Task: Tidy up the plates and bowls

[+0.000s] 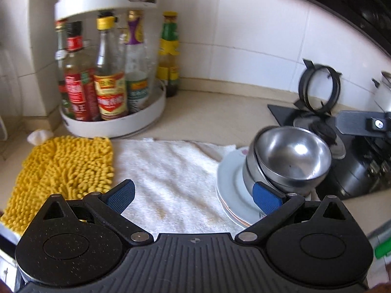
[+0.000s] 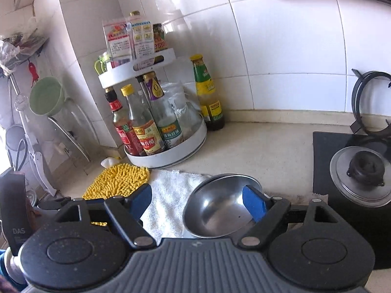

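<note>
Two nested steel bowls (image 1: 290, 157), tilted, on stacked white plates (image 1: 231, 195)

White two-tier bottle rack (image 2: 168, 153) in corner; yellow mop pad (image 1: 66, 171) beside white towel (image 1: 171, 185).

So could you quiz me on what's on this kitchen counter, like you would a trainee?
1. True or false: the nested steel bowls sit on the stack of white plates.
2. What lies just left of the white towel? A) yellow chenille mitt B) red sponge C) wooden board
3. Fill in: the right gripper is ____ (open/shut).

Key: 1 true; 2 A; 3 open. The left gripper is open too, and neither holds anything.
</note>
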Demonstrator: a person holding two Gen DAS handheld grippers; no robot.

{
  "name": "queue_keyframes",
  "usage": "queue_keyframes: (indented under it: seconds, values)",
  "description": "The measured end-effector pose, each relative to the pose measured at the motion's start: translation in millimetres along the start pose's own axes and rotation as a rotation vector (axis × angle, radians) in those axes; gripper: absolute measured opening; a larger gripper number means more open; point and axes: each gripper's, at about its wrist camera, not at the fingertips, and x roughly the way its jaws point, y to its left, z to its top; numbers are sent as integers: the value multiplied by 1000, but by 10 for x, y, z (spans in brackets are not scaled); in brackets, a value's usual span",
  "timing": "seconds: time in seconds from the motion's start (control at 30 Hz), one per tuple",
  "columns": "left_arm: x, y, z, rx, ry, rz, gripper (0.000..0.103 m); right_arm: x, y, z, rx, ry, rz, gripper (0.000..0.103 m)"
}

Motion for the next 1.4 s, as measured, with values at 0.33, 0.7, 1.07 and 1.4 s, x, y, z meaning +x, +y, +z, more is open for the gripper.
queue_keyframes:
  seconds: [0.33, 0.7, 1.07, 1.4]
  values:
    - [-279, 199, 12, -137, -76, 112, 103, -22, 645, -188, -189, -92, -31, 102]
    - [-499, 464, -87, -255, -111, 182, 103, 268, 783, -197, -216, -86, -70, 102]
    - [-640, 645, -153, -305, -125, 248, 103, 479, 1057, -172, -259, -91, -25, 102]
    - [-709, 749, -184, -340, -137, 294, 103, 590, 1219, -185, -273, -79, 19, 102]
